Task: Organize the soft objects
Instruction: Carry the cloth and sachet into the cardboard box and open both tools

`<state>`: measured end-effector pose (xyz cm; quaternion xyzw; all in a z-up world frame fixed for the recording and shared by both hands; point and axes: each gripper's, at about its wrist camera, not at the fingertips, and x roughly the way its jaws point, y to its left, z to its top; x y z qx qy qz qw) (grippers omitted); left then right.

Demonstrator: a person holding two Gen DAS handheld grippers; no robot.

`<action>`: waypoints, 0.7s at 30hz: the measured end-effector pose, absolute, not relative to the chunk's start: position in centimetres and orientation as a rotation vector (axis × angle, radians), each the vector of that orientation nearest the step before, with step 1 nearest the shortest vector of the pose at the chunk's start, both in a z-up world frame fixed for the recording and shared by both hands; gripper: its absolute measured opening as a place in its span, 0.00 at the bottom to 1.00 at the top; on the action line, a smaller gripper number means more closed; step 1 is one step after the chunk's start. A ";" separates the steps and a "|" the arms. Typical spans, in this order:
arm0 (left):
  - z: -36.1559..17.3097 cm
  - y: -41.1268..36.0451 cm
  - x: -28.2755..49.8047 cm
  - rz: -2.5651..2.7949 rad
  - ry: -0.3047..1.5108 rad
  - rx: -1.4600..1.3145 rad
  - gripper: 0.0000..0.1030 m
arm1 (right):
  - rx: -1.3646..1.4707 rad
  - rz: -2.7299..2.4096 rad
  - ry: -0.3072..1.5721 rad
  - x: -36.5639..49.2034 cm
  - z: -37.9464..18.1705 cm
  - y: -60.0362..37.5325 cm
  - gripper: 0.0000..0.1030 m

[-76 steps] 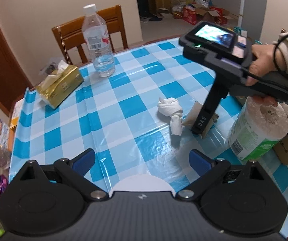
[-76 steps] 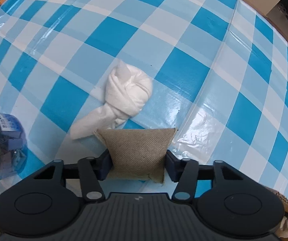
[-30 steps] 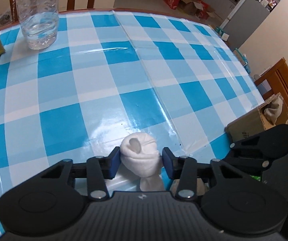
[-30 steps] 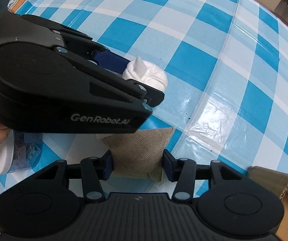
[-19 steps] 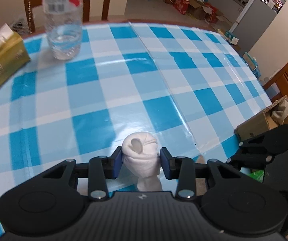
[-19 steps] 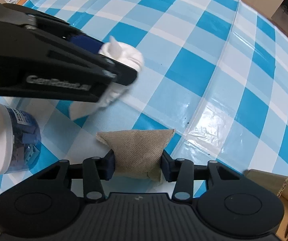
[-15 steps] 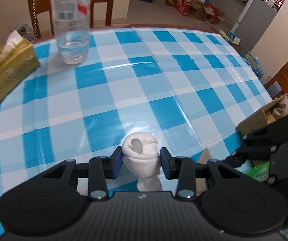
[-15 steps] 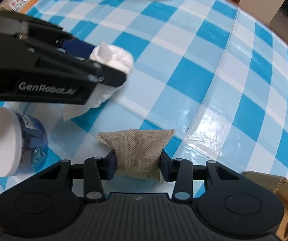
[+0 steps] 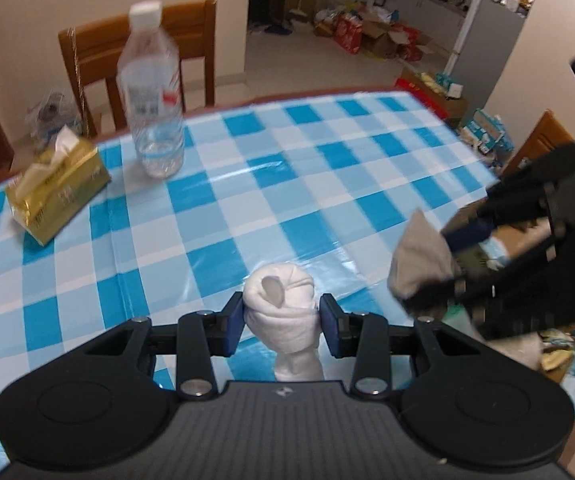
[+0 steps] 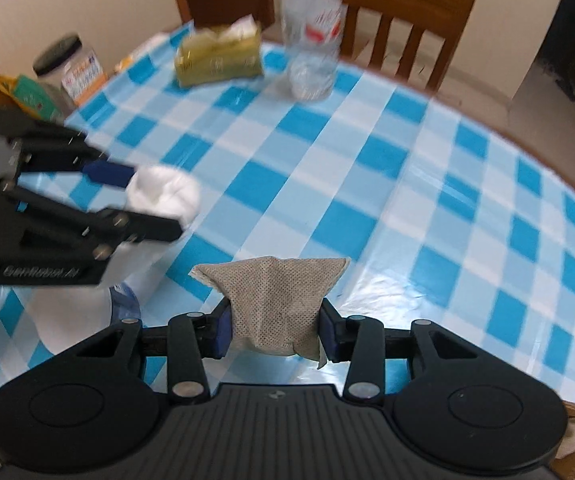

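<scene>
My left gripper point(image 9: 282, 316) is shut on a knotted white cloth point(image 9: 281, 312) and holds it above the blue checked tablecloth point(image 9: 247, 200). The cloth also shows in the right wrist view point(image 10: 163, 196), held at the left. My right gripper point(image 10: 274, 324) is shut on a grey-brown fabric pouch point(image 10: 273, 300) and holds it off the table. The pouch also shows in the left wrist view point(image 9: 421, 256), at the right, level with the white cloth.
A water bottle point(image 9: 153, 92) and a gold tissue pack point(image 9: 57, 190) stand at the far side, by a wooden chair point(image 9: 135, 48). A white-lidded tub point(image 10: 83, 312) sits under the left gripper. Jars and packets point(image 10: 63, 68) crowd the table's left edge.
Both grippers have risen from the table, each with its soft object. The views now tilt up and take in the far edge and the chair.
</scene>
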<state>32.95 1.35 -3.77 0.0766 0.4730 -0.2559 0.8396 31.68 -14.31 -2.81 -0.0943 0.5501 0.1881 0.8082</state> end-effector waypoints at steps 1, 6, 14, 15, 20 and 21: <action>-3.1 1.3 32.4 -0.550 0.987 0.165 0.37 | -0.204 0.390 1.159 31.4 -1.9 -14.8 0.46; 0.2 0.5 29.7 -0.596 0.923 0.183 0.37 | -0.201 0.318 1.109 30.4 0.7 -18.0 0.46; 3.2 -2.4 25.5 -0.685 0.852 0.209 0.37 | -0.178 0.181 1.097 28.1 2.2 -24.3 0.46; 3.4 -2.9 25.1 -0.694 0.846 0.210 0.37 | -0.173 0.165 1.100 27.9 2.1 -25.2 0.46; 4.0 -5.7 23.0 -0.731 0.827 0.229 0.37 | -0.163 0.101 1.100 27.1 1.1 -28.7 0.61; 4.0 -6.2 22.7 -0.734 0.826 0.230 0.37 | -0.160 0.095 1.102 27.0 0.9 -29.2 0.69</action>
